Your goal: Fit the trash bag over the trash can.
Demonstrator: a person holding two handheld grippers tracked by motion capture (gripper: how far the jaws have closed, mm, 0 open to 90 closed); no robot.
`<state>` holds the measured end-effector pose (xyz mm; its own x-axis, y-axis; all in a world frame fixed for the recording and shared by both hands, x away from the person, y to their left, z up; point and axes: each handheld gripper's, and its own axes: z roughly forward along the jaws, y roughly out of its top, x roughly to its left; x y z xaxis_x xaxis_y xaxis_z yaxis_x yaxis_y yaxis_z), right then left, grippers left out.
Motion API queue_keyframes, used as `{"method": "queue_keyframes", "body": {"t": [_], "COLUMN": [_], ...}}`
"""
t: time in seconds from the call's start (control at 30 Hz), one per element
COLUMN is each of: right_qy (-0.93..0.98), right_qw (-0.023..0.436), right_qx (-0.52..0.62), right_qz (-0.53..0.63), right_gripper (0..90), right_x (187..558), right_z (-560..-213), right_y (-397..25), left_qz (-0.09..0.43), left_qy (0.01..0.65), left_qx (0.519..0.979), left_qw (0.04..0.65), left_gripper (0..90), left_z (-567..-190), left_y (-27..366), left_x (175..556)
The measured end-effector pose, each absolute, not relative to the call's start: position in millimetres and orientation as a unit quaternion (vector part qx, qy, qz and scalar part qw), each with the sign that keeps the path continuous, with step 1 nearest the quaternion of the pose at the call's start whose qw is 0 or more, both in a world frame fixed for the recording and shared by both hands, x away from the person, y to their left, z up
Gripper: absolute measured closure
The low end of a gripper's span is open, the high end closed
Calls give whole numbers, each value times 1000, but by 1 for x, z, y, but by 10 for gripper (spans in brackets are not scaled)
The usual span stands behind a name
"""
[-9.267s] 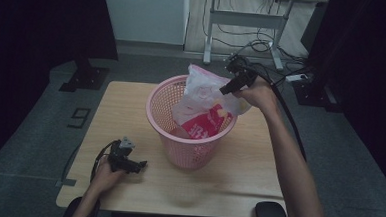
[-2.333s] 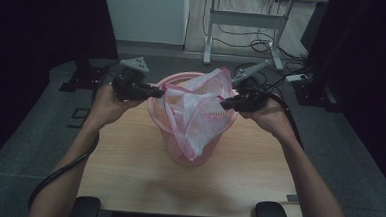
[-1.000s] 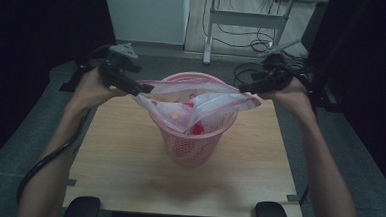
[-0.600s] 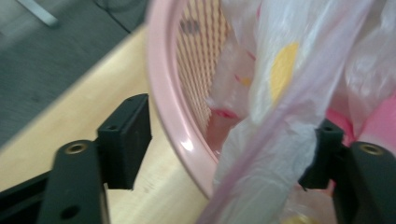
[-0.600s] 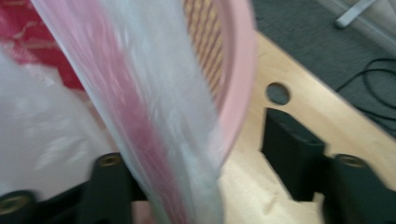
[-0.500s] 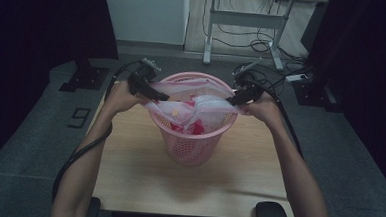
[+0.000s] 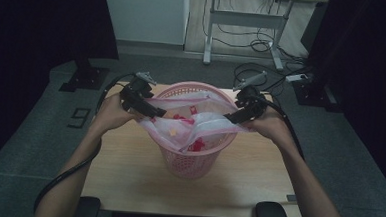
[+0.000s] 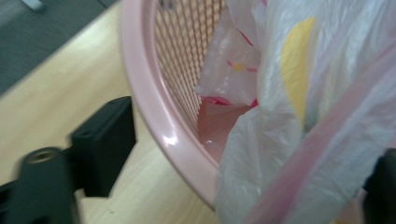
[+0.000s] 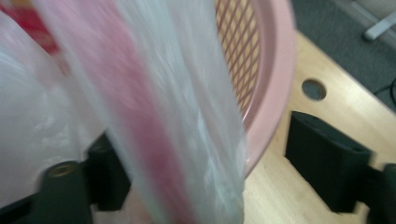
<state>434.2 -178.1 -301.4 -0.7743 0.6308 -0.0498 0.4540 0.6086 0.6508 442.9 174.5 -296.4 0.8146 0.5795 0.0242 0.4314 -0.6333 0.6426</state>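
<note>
A pink mesh basket stands mid-table on the wooden table. A translucent white plastic bag with pink and red prints is stretched across its mouth and sags inside. My left gripper is at the left rim and my right gripper at the right rim. In the left gripper view the gripper has its jaws wide apart, astride the basket rim and the bag. The right gripper likewise straddles the rim and the bag edge.
Bare tabletop lies around the basket, with a round hole near the right rim. Two dark chair armrests sit at the front edge. A desk frame with loose cables stands on the floor behind.
Both grippers have come down and inward to the basket rim. The bag, held spread above the basket a second ago, now lies lower over its mouth.
</note>
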Motion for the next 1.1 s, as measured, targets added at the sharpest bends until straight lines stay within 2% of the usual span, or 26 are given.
{"method": "queue_keyframes", "body": {"t": [0.13,0.23,0.3,0.33,0.37,0.4,0.43,0.47,0.53,0.63,0.73,0.83,1.1], "right_qy": [878,875,873,873,879,879,880,882,879,875,868,867,867], "right_qw": [141,151,156,156,160,160,167,171,182,195,205,206,205], "right_qx": [302,297,295,295,291,291,294,294,297,306,323,332,356], "right_qz": [344,351,355,355,343,343,334,327,326,321,315,310,281], "right_gripper": [199,244,349,349,524,524,617,696,785,813,813,813,814], "right_x": [431,428,423,423,420,420,419,419,424,439,465,477,506], "right_z": [-284,-273,-268,-268,-267,-267,-268,-268,-268,-269,-274,-280,-304], "right_y": [-183,-186,-191,-191,-193,-193,-193,-193,-192,-187,-178,-174,-165], "left_qz": [125,134,143,143,147,147,154,165,190,205,226,234,181], "left_qy": [268,249,237,237,226,226,221,217,222,250,278,301,323], "left_qx": [893,895,895,895,899,899,901,902,899,890,886,882,890], "left_qw": [340,346,351,351,346,346,340,335,328,321,293,277,268], "left_gripper": [145,157,190,222,273,374,374,490,694,814,866,872,870], "left_z": [-279,-269,-262,-262,-260,-260,-260,-260,-258,-257,-261,-271,-306], "left_y": [175,174,173,173,172,172,172,171,169,166,163,160,157], "left_x": [440,436,432,432,431,431,430,430,434,449,466,482,513]}}
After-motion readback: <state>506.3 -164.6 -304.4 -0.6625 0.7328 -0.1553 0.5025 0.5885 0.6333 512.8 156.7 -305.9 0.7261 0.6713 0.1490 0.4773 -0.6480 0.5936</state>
